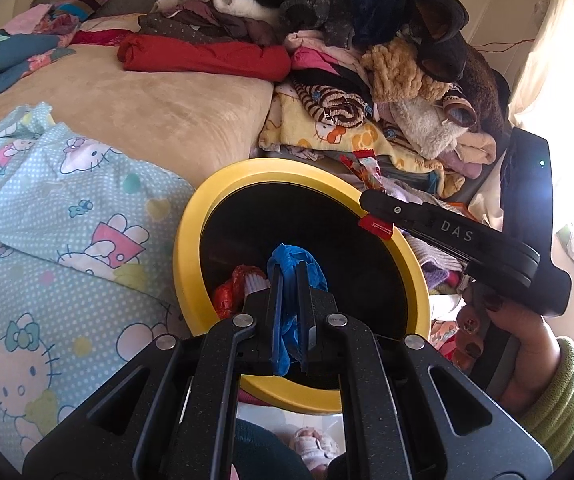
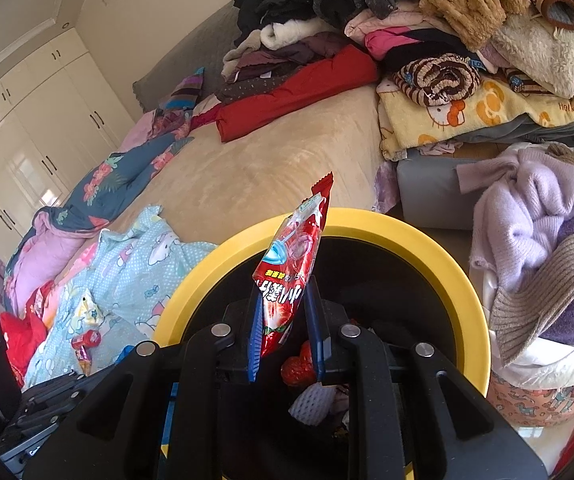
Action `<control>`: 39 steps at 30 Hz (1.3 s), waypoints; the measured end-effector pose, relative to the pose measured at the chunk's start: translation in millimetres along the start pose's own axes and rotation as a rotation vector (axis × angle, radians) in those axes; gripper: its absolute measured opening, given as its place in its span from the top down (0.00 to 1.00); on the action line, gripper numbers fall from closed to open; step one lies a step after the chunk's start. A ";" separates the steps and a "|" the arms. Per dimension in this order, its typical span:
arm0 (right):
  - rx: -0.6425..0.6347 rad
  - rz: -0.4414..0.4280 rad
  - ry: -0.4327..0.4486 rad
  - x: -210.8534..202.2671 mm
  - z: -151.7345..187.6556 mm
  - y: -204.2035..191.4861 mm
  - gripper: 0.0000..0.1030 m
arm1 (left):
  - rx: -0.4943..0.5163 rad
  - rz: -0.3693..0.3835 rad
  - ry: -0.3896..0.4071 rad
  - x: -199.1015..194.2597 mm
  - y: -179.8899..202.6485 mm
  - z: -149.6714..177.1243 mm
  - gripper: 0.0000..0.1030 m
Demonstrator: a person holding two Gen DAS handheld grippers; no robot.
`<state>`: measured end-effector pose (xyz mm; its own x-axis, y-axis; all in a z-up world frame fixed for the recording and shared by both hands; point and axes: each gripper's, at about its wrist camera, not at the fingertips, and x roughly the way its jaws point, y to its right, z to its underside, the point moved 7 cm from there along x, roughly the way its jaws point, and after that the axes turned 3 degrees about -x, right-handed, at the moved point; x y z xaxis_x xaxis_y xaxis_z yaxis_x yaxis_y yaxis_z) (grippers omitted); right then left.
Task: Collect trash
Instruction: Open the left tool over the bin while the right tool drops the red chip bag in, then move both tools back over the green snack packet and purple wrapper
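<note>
The bed [image 2: 247, 168] spreads beyond both pairs of jaws, with a clothes heap [image 2: 427, 32] at its far side and a Hello Kitty sheet [image 1: 67, 220] left of the left jaws. The yellow-rimmed bin [image 1: 191, 248] sits just ahead of and below both grippers. The left gripper [image 1: 291, 280] is closed tight on a crumpled blue glove [image 1: 287, 264], held over the bin mouth. The right gripper [image 2: 285, 316] is nearly closed, pinching a red snack wrapper [image 2: 291, 264] that sticks up above the bin. More red trash [image 2: 297, 366] lies in the bin under the right jaws.
</note>
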<state>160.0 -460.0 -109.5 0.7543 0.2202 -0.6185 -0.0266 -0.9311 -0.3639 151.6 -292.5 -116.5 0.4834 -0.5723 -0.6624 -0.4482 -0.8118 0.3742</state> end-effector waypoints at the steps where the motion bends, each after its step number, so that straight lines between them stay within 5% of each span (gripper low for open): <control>1: 0.000 0.000 -0.004 1.2 0.7 0.6 0.82 | 0.001 -0.001 -0.001 2.1 -0.6 -0.4 0.97; 10: 0.000 -0.003 -0.017 6.3 2.2 2.6 0.79 | -0.012 -0.013 -0.002 18.9 -9.4 -9.5 0.97; 13: 0.000 -0.002 -0.013 7.0 1.1 2.2 0.60 | -0.017 -0.007 0.005 17.9 -13.2 -12.8 0.77; 14: -0.004 0.003 -0.010 7.0 0.5 2.3 0.50 | -0.014 -0.013 0.016 14.9 -14.5 -14.3 0.61; 17: -0.023 0.019 -0.001 7.7 -1.5 0.6 0.47 | -0.011 -0.044 0.057 4.3 -20.7 -16.9 0.28; 21: -0.072 0.021 0.021 7.8 -2.5 -9.8 0.43 | -0.012 -0.074 0.099 -13.0 -30.1 -17.8 0.11; 31: -0.209 -0.037 0.108 -10.8 -7.0 -58.2 0.35 | -0.010 -0.196 0.177 -59.8 -62.0 -17.2 0.11; 39: -0.242 -0.073 0.088 -3.9 0.7 -98.6 0.34 | -0.027 -0.288 0.246 -100.5 -97.6 -18.0 0.11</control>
<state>159.2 -368.9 -71.7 0.8029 0.2731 -0.5299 0.1799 -0.9584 -0.2215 160.3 -157.9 -74.8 0.7544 -0.3279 -0.5686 -0.2488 -0.9445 0.2145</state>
